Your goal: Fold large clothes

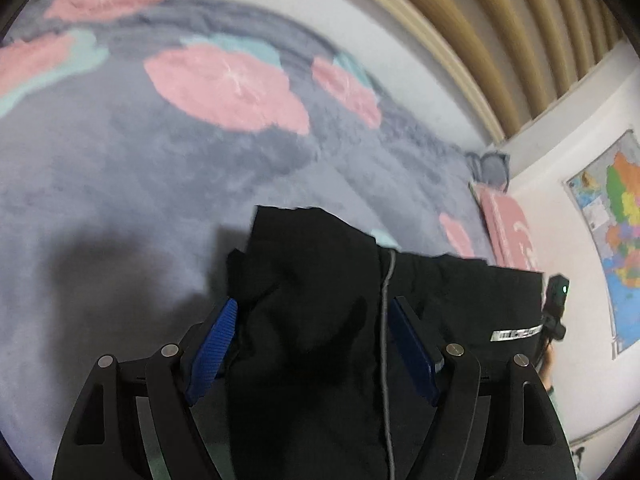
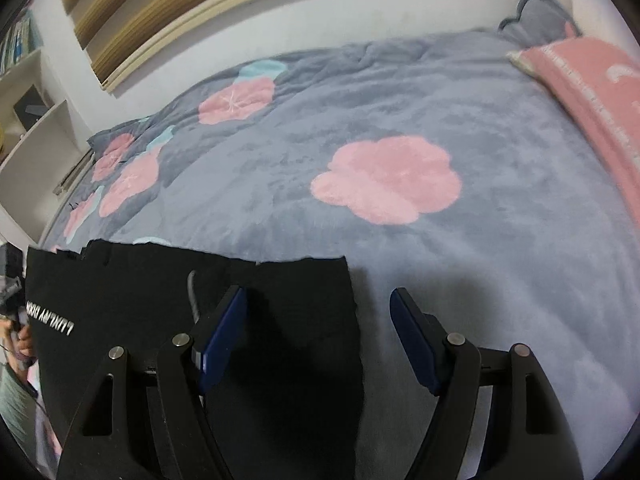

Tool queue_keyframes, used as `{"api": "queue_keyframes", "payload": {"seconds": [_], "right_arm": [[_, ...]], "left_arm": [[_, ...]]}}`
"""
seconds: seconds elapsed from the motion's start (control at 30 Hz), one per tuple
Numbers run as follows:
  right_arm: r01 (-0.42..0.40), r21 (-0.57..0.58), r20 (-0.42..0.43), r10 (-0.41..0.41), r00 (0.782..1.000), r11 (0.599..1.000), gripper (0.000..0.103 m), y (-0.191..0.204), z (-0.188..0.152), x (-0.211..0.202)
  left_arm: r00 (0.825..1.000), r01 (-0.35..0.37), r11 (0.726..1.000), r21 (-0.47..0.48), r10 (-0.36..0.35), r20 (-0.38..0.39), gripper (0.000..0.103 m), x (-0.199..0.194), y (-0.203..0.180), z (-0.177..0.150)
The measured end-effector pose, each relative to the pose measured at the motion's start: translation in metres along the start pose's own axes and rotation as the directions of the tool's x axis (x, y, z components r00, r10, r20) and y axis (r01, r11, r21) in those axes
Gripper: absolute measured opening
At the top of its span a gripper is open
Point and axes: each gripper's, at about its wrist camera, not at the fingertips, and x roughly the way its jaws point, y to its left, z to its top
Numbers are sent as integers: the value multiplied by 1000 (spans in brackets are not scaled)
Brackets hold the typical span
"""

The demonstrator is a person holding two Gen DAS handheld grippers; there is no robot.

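Note:
A black garment (image 1: 320,312) with a grey drawstring (image 1: 385,320) and a white printed label (image 1: 516,334) lies on the grey flowered blanket (image 1: 120,184). My left gripper (image 1: 312,312) is open, its blue pads either side of a raised fold of the black cloth. In the right wrist view the same black garment (image 2: 140,288) lies flat with its lettering (image 2: 50,316) at the left. My right gripper (image 2: 318,300) is open over the garment's right edge, the left pad (image 2: 224,332) above cloth, the right pad (image 2: 412,340) above blanket.
A pink towel (image 2: 592,92) lies on the bed at the right, also showing in the left wrist view (image 1: 508,228). A wall with wooden slats (image 2: 240,0) runs behind the bed. A map (image 1: 616,224) hangs on the wall. White shelves (image 2: 32,120) stand at the left.

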Motion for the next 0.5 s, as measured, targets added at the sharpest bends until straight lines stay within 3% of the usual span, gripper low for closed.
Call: {"api": "queue_keyframes", "payload": {"seconds": [0.03,0.07,0.1,0.13,0.2,0.3,0.4,0.5], "right_arm": [[-10,0,-32,10,999,1000,74,1,0,10],[7,-23,-43,-8,999,1000,62,6,-2,15],[41,-52,-40,-43,998,998,35,11,-4,16],[94,-99,-8,-95,995,991,27,18,-8,12],[153,-145,48,-147,988,978,19,29,-14,-2],[272,-147,156,-250,956,951,17,36,-9,-37],[291,-114,248,-256,934,950,16,44,8,-72],[382,-130,297,-331,896,915,16,63,24,-78]], "left_arm": [[1000,-15,1000,18,16,-16,77,7,-2,0],[999,-46,998,43,47,-11,58,8,-7,-2],[997,-82,994,73,82,-3,24,8,-12,-5],[996,-88,993,84,88,2,15,7,-14,-7],[993,-103,988,117,96,68,10,-10,-21,-13],[975,-102,988,120,75,209,9,-56,-35,-17],[952,-42,995,95,11,307,9,-96,-48,-9],[933,-140,985,103,96,346,9,-96,-66,0]]}}
